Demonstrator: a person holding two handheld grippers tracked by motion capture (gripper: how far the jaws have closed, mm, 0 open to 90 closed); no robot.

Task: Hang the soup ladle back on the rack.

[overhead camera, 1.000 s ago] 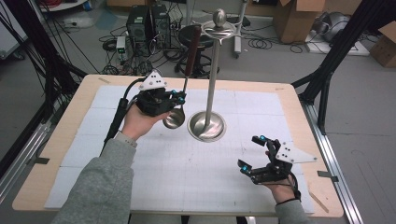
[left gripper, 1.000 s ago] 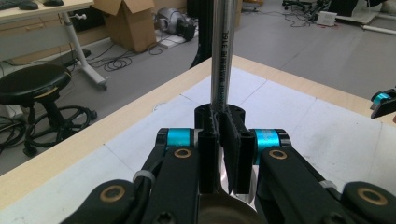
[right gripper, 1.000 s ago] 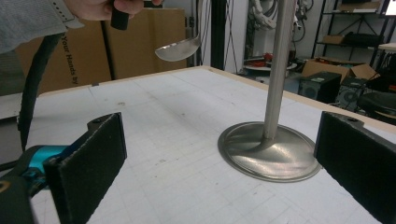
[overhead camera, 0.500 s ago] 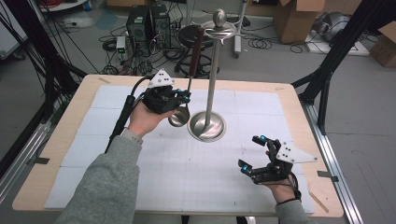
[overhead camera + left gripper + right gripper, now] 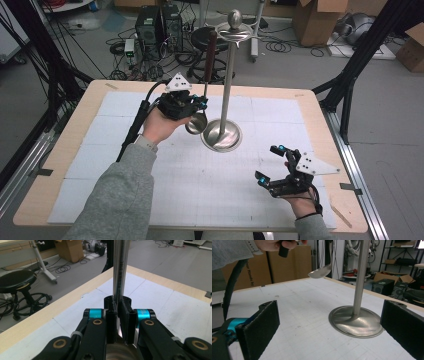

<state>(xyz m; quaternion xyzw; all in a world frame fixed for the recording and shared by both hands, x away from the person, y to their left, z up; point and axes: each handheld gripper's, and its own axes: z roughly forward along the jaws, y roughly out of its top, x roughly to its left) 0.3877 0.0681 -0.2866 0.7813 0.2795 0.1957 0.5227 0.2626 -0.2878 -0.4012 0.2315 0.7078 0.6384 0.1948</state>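
Left tongs (image 5: 199, 105) have carried the clenched ladle (image 5: 197, 122) stand-ward (image 5: 221, 135); right tongs (image 5: 272, 165) gape, released

A wooden-edged desk (image 5: 320, 107) carries a white gridded mat (image 5: 200, 175) over most of its top. Directly on the mat stands a metal stand (image 5: 221, 134), its round base just right of the left claw (image 5: 192, 102), well apart from the right claw (image 5: 270, 165)

My left gripper (image 5: 199, 103) is black with a grey three-cornered plate dotted with dark holes, cyan collars and brass-ringed screws at the links. A thick black cable (image 5: 135, 125) trails from it at centre left of the frame. My sleeve (image 5: 117, 200) is grey knit. My right gripper (image 5: 270, 165) matches, black-padded jaws, cyan tips.
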